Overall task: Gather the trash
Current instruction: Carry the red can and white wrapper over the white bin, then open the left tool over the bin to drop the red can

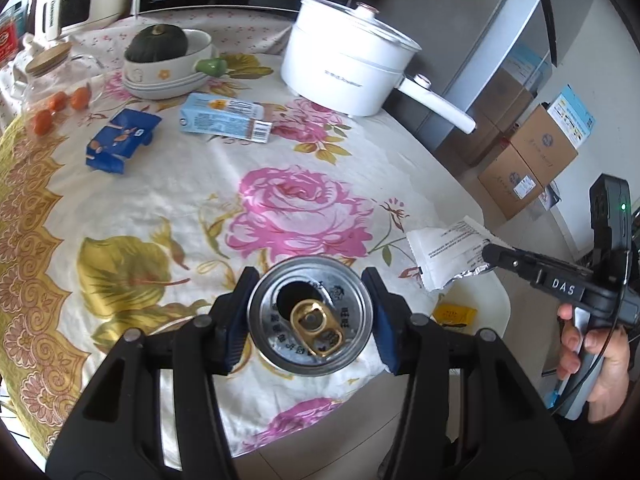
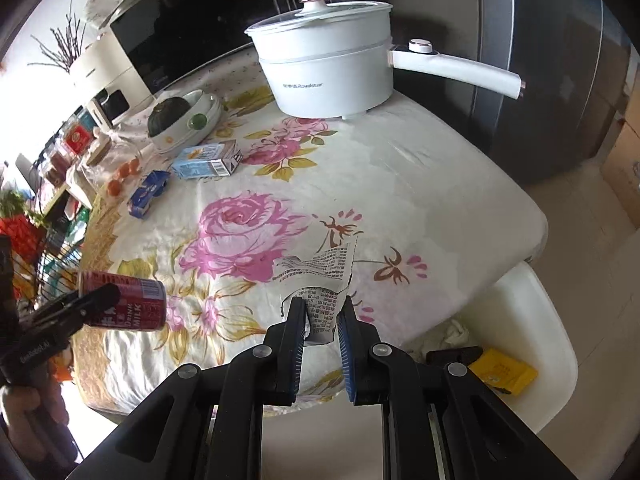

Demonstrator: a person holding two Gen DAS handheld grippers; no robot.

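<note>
While the left gripper (image 1: pixel 310 312) pinches the red metal drink can (image 2: pixel 124 300) above the flowered table (image 1: pixel 168 200), the right gripper's (image 2: pixel 320 322) jaws pinch the torn white printed wrapper (image 2: pixel 320 276) near the table's edge; both should keep squeezing firmly, so nothing drops on the way to the bin.

"Royalstar" on pot (image 2: pixel 320 80)

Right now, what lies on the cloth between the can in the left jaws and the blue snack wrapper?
Nothing but bare flowered tablecloth lies between the can and the blue snack wrapper, as the left wrist view shows.
</note>
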